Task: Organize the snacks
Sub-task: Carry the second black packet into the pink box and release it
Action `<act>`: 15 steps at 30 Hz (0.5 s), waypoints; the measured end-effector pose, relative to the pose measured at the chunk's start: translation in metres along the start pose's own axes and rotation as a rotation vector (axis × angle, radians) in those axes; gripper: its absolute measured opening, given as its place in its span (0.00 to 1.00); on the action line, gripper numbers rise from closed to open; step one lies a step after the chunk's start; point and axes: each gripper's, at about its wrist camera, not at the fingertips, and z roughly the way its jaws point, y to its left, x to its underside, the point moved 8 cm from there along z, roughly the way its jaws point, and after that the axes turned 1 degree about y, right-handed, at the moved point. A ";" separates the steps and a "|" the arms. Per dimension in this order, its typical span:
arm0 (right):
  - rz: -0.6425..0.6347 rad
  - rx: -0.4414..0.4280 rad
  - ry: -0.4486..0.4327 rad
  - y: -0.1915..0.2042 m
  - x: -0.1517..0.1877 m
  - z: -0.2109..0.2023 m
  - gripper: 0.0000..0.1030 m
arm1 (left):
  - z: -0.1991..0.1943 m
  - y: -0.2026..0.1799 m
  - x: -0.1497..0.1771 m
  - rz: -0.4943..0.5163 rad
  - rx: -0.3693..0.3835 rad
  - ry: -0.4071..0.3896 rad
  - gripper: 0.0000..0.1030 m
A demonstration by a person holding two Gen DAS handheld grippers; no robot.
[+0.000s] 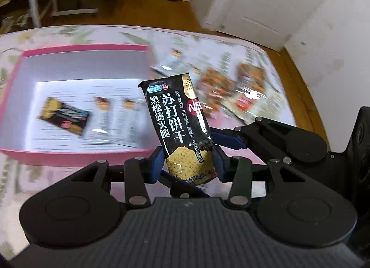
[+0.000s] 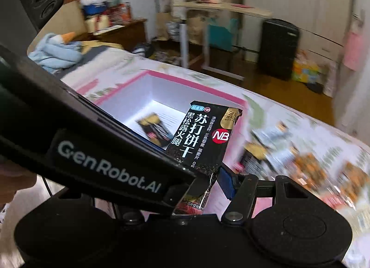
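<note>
My left gripper (image 1: 188,160) is shut on a black soda cracker packet (image 1: 178,124), held upright above the near right corner of the pink box (image 1: 76,155). The same packet shows in the right wrist view (image 2: 201,140), and my right gripper (image 2: 209,187) looks shut on its lower end; its left finger is hidden behind the left gripper's body (image 2: 97,159). The right gripper's fingers (image 1: 227,140) also show in the left wrist view behind the packet. The box holds one black packet (image 1: 63,115) and two white packets (image 1: 113,119).
Loose snack packets (image 1: 231,87) lie on the floral tablecloth (image 1: 57,182) right of the box. Beyond the table are a wooden floor, a black suitcase (image 2: 278,48), a desk and a white door (image 1: 266,1).
</note>
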 end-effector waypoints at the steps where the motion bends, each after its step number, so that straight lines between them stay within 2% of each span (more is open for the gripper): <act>1: -0.013 -0.018 0.000 0.005 -0.007 0.009 0.65 | -0.001 0.011 -0.004 -0.014 -0.011 -0.002 0.42; 5: -0.072 -0.091 0.005 0.021 -0.037 0.052 0.65 | 0.003 0.066 -0.023 -0.091 -0.064 -0.016 0.42; 8: -0.103 -0.144 0.040 0.030 -0.054 0.085 0.65 | 0.013 0.105 -0.034 -0.169 -0.086 -0.004 0.42; 13: -0.233 -0.258 0.087 0.052 -0.067 0.130 0.61 | 0.039 0.152 -0.036 -0.277 -0.176 0.056 0.41; 15: -0.256 -0.299 0.117 0.056 -0.067 0.142 0.61 | 0.051 0.167 -0.034 -0.313 -0.185 0.088 0.41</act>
